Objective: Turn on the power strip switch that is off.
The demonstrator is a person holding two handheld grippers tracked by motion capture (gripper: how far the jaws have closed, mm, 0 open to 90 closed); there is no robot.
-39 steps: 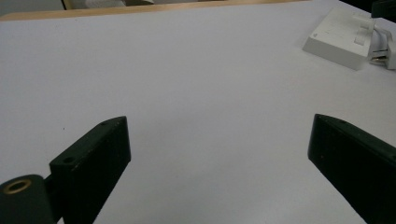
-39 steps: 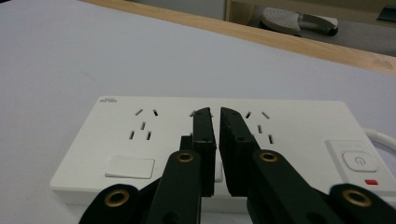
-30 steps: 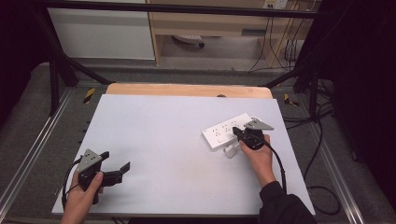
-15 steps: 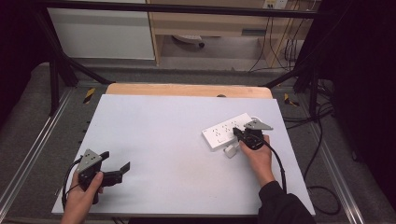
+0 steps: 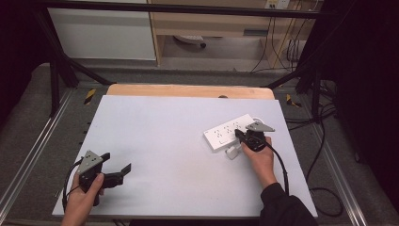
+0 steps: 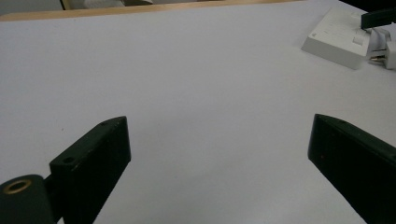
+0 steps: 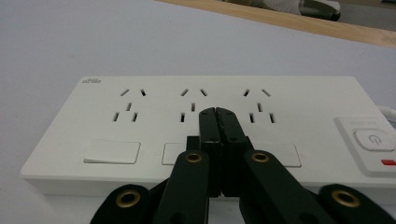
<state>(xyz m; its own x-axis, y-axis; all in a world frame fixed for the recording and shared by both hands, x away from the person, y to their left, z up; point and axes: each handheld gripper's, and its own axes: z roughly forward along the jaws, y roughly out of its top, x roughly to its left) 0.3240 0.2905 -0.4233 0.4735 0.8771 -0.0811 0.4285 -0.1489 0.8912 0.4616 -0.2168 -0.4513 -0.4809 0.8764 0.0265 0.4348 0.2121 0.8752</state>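
A white power strip [image 5: 227, 132] lies at the table's right, with three socket groups and a power button [image 7: 373, 139] at one end. My right gripper [image 5: 238, 135] is shut with nothing between its jaws, its tips [image 7: 217, 113] over the strip's [image 7: 140, 121] middle socket; whether they touch it I cannot tell. A small white plug [image 5: 232, 153] lies against the strip's near side, just left of the right hand. My left gripper [image 5: 117, 162] is held at the front left, open wide over the bare table [image 6: 219, 135]. From there the strip [image 6: 334, 39] and plug [image 6: 386, 50] show far off.
The white table top [image 5: 164, 136] has a wooden strip [image 5: 188, 91] along its far edge. The strip's white cord [image 5: 258, 119] leaves toward the back right. Black frame bars and cables stand around the table, and a black cable [image 5: 282, 165] trails from the right gripper.
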